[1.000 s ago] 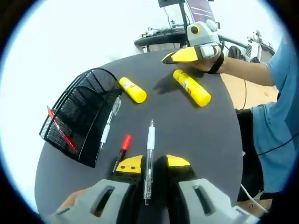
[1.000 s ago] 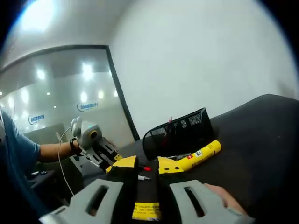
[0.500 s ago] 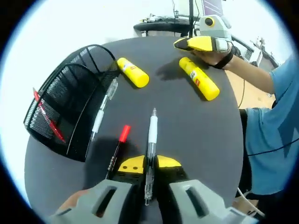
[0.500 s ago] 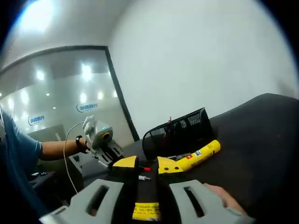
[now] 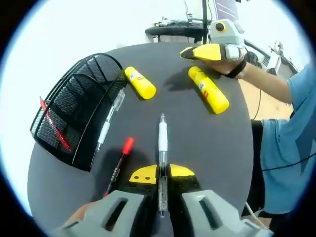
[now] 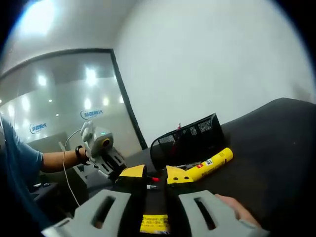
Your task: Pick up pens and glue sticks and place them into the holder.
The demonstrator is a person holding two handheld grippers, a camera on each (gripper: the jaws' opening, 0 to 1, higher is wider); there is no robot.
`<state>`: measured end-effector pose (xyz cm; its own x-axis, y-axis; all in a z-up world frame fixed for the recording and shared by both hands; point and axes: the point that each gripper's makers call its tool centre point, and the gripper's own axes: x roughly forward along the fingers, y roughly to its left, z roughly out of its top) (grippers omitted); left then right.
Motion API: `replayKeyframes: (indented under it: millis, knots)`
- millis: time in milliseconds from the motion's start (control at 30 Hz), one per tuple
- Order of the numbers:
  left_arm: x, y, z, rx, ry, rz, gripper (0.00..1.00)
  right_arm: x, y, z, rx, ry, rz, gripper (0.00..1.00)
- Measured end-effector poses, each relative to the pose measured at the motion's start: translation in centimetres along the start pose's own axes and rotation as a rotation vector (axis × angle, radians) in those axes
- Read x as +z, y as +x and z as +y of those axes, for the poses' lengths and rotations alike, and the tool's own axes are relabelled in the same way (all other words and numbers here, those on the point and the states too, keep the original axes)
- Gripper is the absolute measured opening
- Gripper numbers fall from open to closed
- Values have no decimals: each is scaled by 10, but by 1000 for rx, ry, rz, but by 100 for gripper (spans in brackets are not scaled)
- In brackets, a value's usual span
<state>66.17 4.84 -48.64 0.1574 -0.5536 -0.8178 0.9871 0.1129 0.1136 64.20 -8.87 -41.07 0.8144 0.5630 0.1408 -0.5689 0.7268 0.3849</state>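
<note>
My left gripper [image 5: 162, 170] is shut on a clear white pen [image 5: 162, 140] that points away over the dark round table [image 5: 217, 148]. A red marker [image 5: 118, 165] lies just left of it. A second white pen [image 5: 109, 120] rests beside the black mesh holder [image 5: 74, 106], which has a red pen [image 5: 52, 131] inside. Two yellow glue sticks [image 5: 139, 82] [image 5: 209, 89] lie farther off. My right gripper [image 5: 187, 52] hovers beyond the right-hand glue stick. In the right gripper view its jaws [image 6: 155, 174] stand slightly apart with nothing between them, facing a glue stick [image 6: 212, 161] and the holder [image 6: 190, 138].
A person's arm in a blue sleeve [image 5: 286, 128] reaches in along the table's right edge. Desks and equipment [image 5: 177, 29] stand behind the table. The left gripper [image 6: 101, 150] shows in the right gripper view before a glass wall [image 6: 64, 98].
My left gripper's jaws have come together on the clear white pen. The right gripper has stayed where it was.
</note>
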Motion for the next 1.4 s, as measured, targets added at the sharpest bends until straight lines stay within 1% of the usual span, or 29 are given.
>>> replayKeyframes:
  millis: [33,133,167,233,300,367,467,533,567,600,633,667,700,733,767,800,833,867,933,1000,1067,1100,1133,1167,1267,1300,1333,1400]
  knots:
    - [0,0,-4,-10,-15,9,3,0,0,0,0,0,-1,11]
    - [5,-2,-8,6,-25,-6,3,1,0,0,0,4,-4,11]
    - [9,-2,-9,14,-36,-29,3,2,-1,0,1,8,-7,11]
    - [23,-5,-9,34,-60,-109,3,4,-2,-2,1,19,-17,11]
    - [32,-8,-7,61,-77,-167,3,6,-3,-1,2,31,-29,11]
    - [39,-10,-8,83,-75,-204,3,8,-4,-2,3,43,-41,11]
    - [44,-13,-9,101,-87,-241,3,10,-3,-1,2,45,-51,12]
    - [48,-17,-8,123,-92,-277,3,11,-3,0,5,58,-55,12]
    - [49,-18,-9,122,-95,-284,3,13,-3,-2,2,74,-59,12]
    - [51,-20,-8,130,-101,-297,3,14,-2,-2,5,126,-57,13]
    - [53,-21,-8,136,-102,-309,3,15,-2,-3,5,155,-60,14]
    - [55,-23,-9,136,-99,-319,3,19,-3,2,10,186,-85,15]
    - [59,-24,-6,143,-101,-335,3,22,-3,3,10,233,-104,15]
    - [64,-26,-6,149,-104,-363,3,21,-2,3,6,270,-93,16]
    - [66,-27,-6,152,-108,-373,3,20,2,5,-1,280,-85,17]
    - [74,-31,-1,189,-111,-415,3,17,7,6,-17,248,-70,17]
    - [77,-33,0,202,-113,-439,3,13,11,8,-34,210,-51,17]
    - [78,-33,-2,198,-117,-439,3,13,18,17,-29,218,-51,18]
    - [82,-36,-2,225,-112,-469,3,13,26,26,-24,226,-57,20]
    - [83,-36,-6,220,-113,-471,3,15,33,33,-26,235,-67,20]
    - [84,-38,-6,238,-114,-485,3,13,39,33,-60,189,-65,20]
    - [84,-38,-7,240,-114,-487,4,12,41,34,-67,189,-69,20]
    - [85,-40,-7,242,-117,-498,4,11,42,31,-73,202,-79,20]
    - [86,-42,-8,247,-119,-509,3,11,44,32,-81,228,-90,19]
    - [87,-42,-7,251,-111,-514,4,10,46,37,-57,290,-105,18]
    - [87,-42,-7,252,-108,-514,4,12,47,38,-42,332,-123,18]
    - [87,-42,-7,255,-106,-515,4,12,47,37,-41,351,-127,18]
    - [87,-42,-6,257,-108,-523,4,12,47,36,-45,355,-127,16]
